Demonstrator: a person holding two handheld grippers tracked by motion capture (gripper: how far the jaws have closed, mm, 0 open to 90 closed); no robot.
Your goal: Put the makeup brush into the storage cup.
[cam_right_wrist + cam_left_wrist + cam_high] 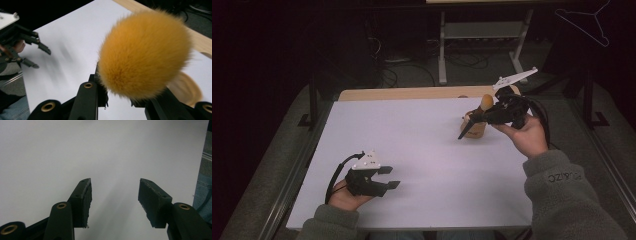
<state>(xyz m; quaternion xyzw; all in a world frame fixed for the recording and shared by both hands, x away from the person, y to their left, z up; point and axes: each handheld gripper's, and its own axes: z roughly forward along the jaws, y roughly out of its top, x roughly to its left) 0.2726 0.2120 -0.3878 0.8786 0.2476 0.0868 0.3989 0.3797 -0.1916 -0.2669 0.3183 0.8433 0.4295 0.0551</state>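
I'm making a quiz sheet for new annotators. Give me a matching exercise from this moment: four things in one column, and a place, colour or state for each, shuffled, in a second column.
Things:
1. left gripper
2. right gripper
3. fluffy ball
4. white sheet

Descriptions:
A. orange-yellow, fuzzy all over
B. jaws apart, nothing between them, low over the near part of the table
C. covers the tabletop, with a wooden strip showing at the far edge
D. jaws shut on something soft, held up at the far right

Pairs: 1-B, 2-D, 3-A, 4-C
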